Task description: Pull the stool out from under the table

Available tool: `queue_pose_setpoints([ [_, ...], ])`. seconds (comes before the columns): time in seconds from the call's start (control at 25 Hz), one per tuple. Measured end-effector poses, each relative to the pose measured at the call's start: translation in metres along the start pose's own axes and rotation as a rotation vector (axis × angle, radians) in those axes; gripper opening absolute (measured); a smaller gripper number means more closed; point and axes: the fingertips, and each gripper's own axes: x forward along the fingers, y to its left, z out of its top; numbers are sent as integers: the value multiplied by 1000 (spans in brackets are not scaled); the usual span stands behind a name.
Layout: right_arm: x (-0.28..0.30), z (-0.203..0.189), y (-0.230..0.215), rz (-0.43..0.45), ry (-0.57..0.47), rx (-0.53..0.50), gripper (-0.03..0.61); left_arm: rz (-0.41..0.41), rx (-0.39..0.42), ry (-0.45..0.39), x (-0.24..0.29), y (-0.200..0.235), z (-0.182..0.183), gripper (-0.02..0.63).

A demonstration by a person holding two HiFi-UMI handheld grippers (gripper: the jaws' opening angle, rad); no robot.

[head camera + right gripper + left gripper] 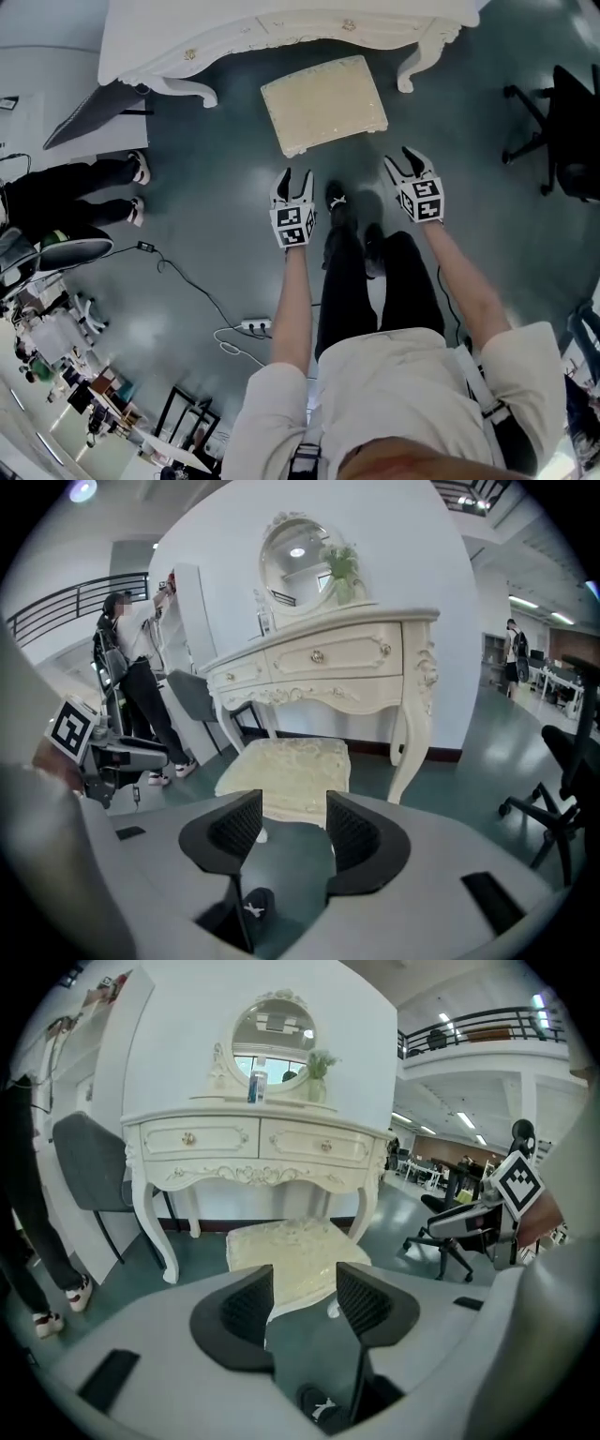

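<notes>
The stool (323, 103) stands on the floor (216, 187) in front of the white bench (187, 37). Nearly all of its cream seat is clear of the bench top, and only its far edge lies close to the line of the front legs, so the pull looks done, or as good as done. At most a slight further draw toward the person might remain (a judgement, since no view shows the stool's own legs clearly). The left hand-held gripper (293, 178) and the right hand-held gripper (405, 159) hang in the air on the near side of the stool, apart from it. Each has its jaws spread moderately wide with nothing gripped; between the pads there is only the floor and the stool's near edge beyond. As for containers, the bench has two drawers, the left drawer (190, 1137) and the right drawer (323, 1145), both shut, so their contents cannot be told. On the bench top, below the oval mirror (273, 1030), a small vase (319, 1089) holds a green sprig, and beside it stands a blue can (256, 1087) whose contents are hidden.
</notes>
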Motion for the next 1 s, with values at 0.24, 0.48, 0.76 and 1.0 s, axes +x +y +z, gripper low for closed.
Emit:
queue_pose_setpoints([
  [0.24, -63, 75, 44, 11, -45, 65, 241, -12, -5, -69, -57, -30, 83, 218],
  [0.48, -129, 94, 85, 32, -51, 148, 239, -17, -73, -52, -120, -64, 108, 218],
  [0.76, -201, 105, 121, 38, -59, 152, 239, 18, -108, -81, -201, -92, 136, 218],
  [1.0, -246, 108, 164, 105, -79, 120, 235, 13, -97, -137, -254, -110, 155, 213],
])
